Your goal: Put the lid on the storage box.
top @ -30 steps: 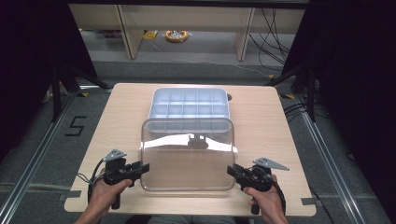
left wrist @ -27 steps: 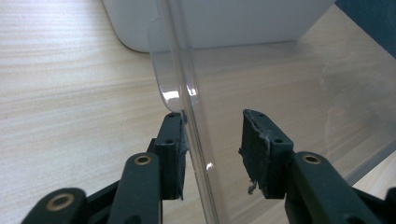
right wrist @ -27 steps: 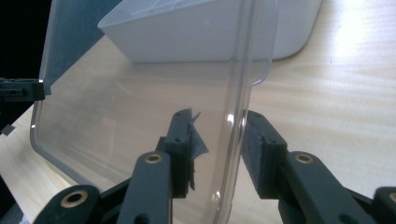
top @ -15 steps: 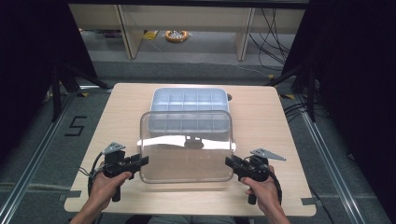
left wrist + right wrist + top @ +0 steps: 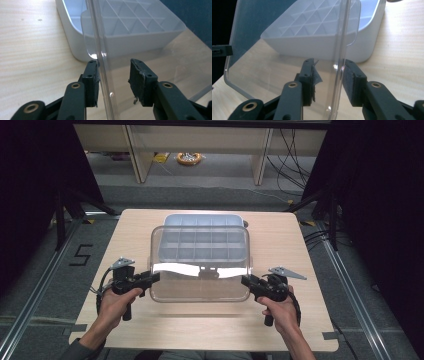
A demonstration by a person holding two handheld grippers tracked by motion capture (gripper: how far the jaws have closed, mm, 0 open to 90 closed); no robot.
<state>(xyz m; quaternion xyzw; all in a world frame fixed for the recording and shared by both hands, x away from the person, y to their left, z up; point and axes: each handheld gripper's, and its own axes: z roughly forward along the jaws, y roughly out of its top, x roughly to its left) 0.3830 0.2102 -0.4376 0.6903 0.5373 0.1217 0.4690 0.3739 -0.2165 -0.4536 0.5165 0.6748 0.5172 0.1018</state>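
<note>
A clear plastic lid (image 5: pixel 200 257) hangs level above the table, its far half over a white box (image 5: pixel 200 219) split into several compartments. My left gripper (image 5: pixel 155 278) is shut on the lid's left edge and my right gripper (image 5: pixel 245 281) on its right edge. In the left gripper view the lid's rim (image 5: pixel 101 50) runs up between the jaws of the left gripper (image 5: pixel 113 80), with the box (image 5: pixel 72 45) just beyond. In the right gripper view the jaws of the right gripper (image 5: pixel 328 80) pinch the lid (image 5: pixel 274 50) in front of the box (image 5: pixel 367 47).
The wooden table (image 5: pixel 300 250) has bare strips left and right of the box and along its near edge. Black stands rise beside both far corners. Cables and an orange coil (image 5: pixel 189 158) lie on the floor behind.
Both grippers have lifted the lid and carried it away from the person. It now overlaps more of the white box.
</note>
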